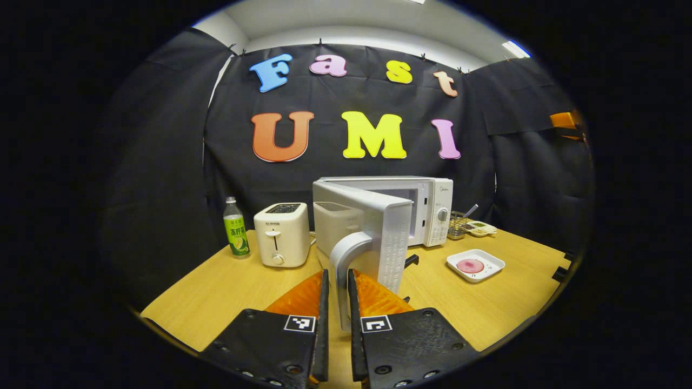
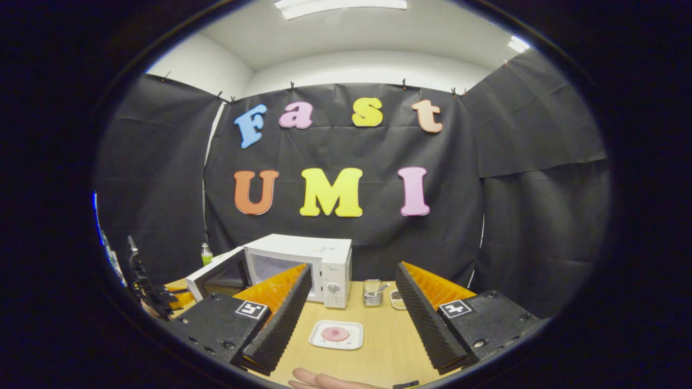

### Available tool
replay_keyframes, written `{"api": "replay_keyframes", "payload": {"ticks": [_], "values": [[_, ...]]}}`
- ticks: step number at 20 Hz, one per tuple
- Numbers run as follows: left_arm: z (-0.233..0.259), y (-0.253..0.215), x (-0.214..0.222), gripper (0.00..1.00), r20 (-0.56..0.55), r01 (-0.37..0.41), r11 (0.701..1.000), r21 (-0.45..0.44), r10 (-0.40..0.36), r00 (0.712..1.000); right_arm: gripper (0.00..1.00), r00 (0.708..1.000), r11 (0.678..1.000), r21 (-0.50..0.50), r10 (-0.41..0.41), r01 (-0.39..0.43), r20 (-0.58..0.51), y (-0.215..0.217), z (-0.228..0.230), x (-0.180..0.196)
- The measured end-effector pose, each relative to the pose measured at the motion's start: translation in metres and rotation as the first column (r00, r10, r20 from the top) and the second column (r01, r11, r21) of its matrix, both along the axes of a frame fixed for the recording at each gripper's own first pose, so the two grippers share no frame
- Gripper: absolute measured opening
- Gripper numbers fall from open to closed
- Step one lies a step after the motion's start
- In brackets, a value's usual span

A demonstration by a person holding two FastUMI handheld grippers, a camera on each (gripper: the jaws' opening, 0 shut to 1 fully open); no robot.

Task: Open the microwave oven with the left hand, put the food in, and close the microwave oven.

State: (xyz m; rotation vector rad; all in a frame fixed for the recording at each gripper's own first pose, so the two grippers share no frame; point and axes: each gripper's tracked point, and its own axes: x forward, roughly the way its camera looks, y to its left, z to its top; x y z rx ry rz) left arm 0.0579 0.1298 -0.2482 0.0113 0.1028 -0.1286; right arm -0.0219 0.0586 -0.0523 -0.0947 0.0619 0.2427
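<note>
Jaws of the left gripper (image 1: 336, 302) pinch the microwave door handle (image 1: 346, 259); right gripper (image 2: 346, 319) jaws spread wide, holding nothing. Door (image 1: 373, 227) half open, rigid, swings on a hinge, so grip the handle. Farther off on the table (image 2: 389, 346), the food plate (image 2: 336, 334) looks light, maybe slippery; take its rim.

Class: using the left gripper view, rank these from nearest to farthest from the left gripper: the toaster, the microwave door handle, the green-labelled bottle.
1. Door handle: clamped between the left gripper fingers.
2. Toaster: behind, to the left.
3. Bottle: farther left, beside the toaster, near the table's edge.
</note>
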Motion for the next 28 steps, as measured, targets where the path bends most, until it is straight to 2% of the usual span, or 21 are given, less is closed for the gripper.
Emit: {"api": "replay_keyframes", "payload": {"ticks": [2, 3, 4, 5, 6, 7, 8, 10, 14, 15, 16, 17, 18, 19, 20, 21, 24, 27, 28], "values": [[0.001, 0.025, -0.009, 0.17, -0.019, -0.037, 0.998, -0.041, 0.036, 0.999, 0.92, 1.0, 1.0, -0.011, 0.009, -0.009, -0.017, 0.009, -0.006, 0.002], [-0.002, 0.032, -0.015, 0.22, -0.036, -0.051, 0.997, -0.06, 0.049, 0.998, 0.92, 1.0, 1.0, -0.018, 0.011, -0.011, -0.025, 0.012, -0.009, 0.003], [-0.003, 0.036, -0.019, 0.17, -0.047, -0.063, 0.996, -0.068, 0.06, 0.997, 0.92, 0.999, 1.0, -0.027, 0.014, -0.015, -0.032, 0.015, -0.012, 0.007], [-0.002, 0.044, -0.024, 0.39, -0.061, -0.084, 0.994, -0.069, 0.08, 0.995, 0.92, 0.999, 0.999, -0.036, 0.014, -0.015, -0.039, 0.017, -0.014, 0.01], [0.002, 0.048, -0.028, 0.54, -0.065, -0.1, 0.993, -0.067, 0.096, 0.993, 1.0, 0.999, 0.999, -0.045, 0.009, -0.011, -0.046, 0.017, -0.015, 0.016], [0.007, 0.053, -0.03, 0.74, -0.068, -0.129, 0.989, -0.066, 0.125, 0.99, 1.0, 0.999, 0.999, -0.053, 0.003, -0.006, -0.054, 0.015, -0.017, 0.021], [0.015, 0.053, -0.035, 0.94, -0.07, -0.146, 0.987, -0.073, 0.141, 0.988, 0.91, 0.998, 0.998, -0.062, -0.002, -0.002, -0.064, 0.015, -0.019, 0.028], [0.036, 0.051, -0.043, 0.95, -0.059, -0.174, 0.98, -0.091, 0.169, 0.984, 0.92, 0.996, 0.997, -0.08, -0.012, 0.005, -0.085, 0.013, -0.024, 0.042], [0.083, 0.031, -0.049, 0.95, -0.002, -0.171, 0.977, -0.124, 0.172, 0.985, 0.92, 0.986, 0.992, -0.126, -0.038, 0.018, -0.161, 0.004, -0.044, 0.078], [0.097, 0.027, -0.049, 0.95, 0.023, -0.174, 0.977, -0.122, 0.178, 0.984, 1.0, 0.98, 0.99, -0.138, -0.049, 0.022, -0.193, -0.001, -0.055, 0.089], [0.107, 0.024, -0.049, 0.95, 0.039, -0.184, 0.976, -0.115, 0.19, 0.981, 1.0, 0.971, 0.989, -0.148, -0.054, 0.019, -0.234, -0.003, -0.065, 0.099], [0.114, 0.019, -0.048, 0.95, 0.05, -0.192, 0.976, -0.104, 0.198, 0.979, 0.92, 0.959, 0.988, -0.156, -0.056, 0.013, -0.278, -0.005, -0.08, 0.11], [0.121, 0.011, -0.047, 0.95, 0.064, -0.187, 0.977, -0.101, 0.194, 0.979, 1.0, 0.943, 0.987, -0.161, -0.056, 0.003, -0.327, -0.007, -0.094, 0.12], [0.127, 0.002, -0.049, 0.95, 0.08, -0.176, 0.979, -0.102, 0.185, 0.98, 1.0, 0.925, 0.986, -0.166, -0.055, -0.009, -0.377, -0.009, -0.11, 0.131], [0.132, -0.006, -0.046, 0.95, 0.091, -0.171, 0.979, -0.109, 0.181, 0.979, 0.92, 0.9, 0.985, -0.172, -0.063, -0.013, -0.432, -0.012, -0.127, 0.142], [0.136, -0.012, -0.043, 0.95, 0.098, -0.168, 0.979, -0.119, 0.18, 0.979, 1.0, 0.873, 0.985, -0.171, -0.069, -0.017, -0.483, -0.016, -0.145, 0.152], [0.144, -0.036, -0.037, 0.94, 0.102, -0.132, 0.981, -0.144, 0.147, 0.984, 1.0, 0.764, 0.983, -0.178, -0.081, -0.045, -0.64, -0.022, -0.203, 0.176], [0.146, -0.043, -0.032, 0.95, 0.111, -0.136, 0.983, -0.124, 0.15, 0.982, 1.0, 0.65, 0.987, -0.15, -0.073, -0.063, -0.756, -0.028, -0.252, 0.181], [0.143, -0.046, -0.029, 0.95, 0.108, -0.138, 0.984, -0.111, 0.15, 0.983, 0.92, 0.623, 0.987, -0.142, -0.066, -0.073, -0.779, -0.027, -0.265, 0.186]]}}
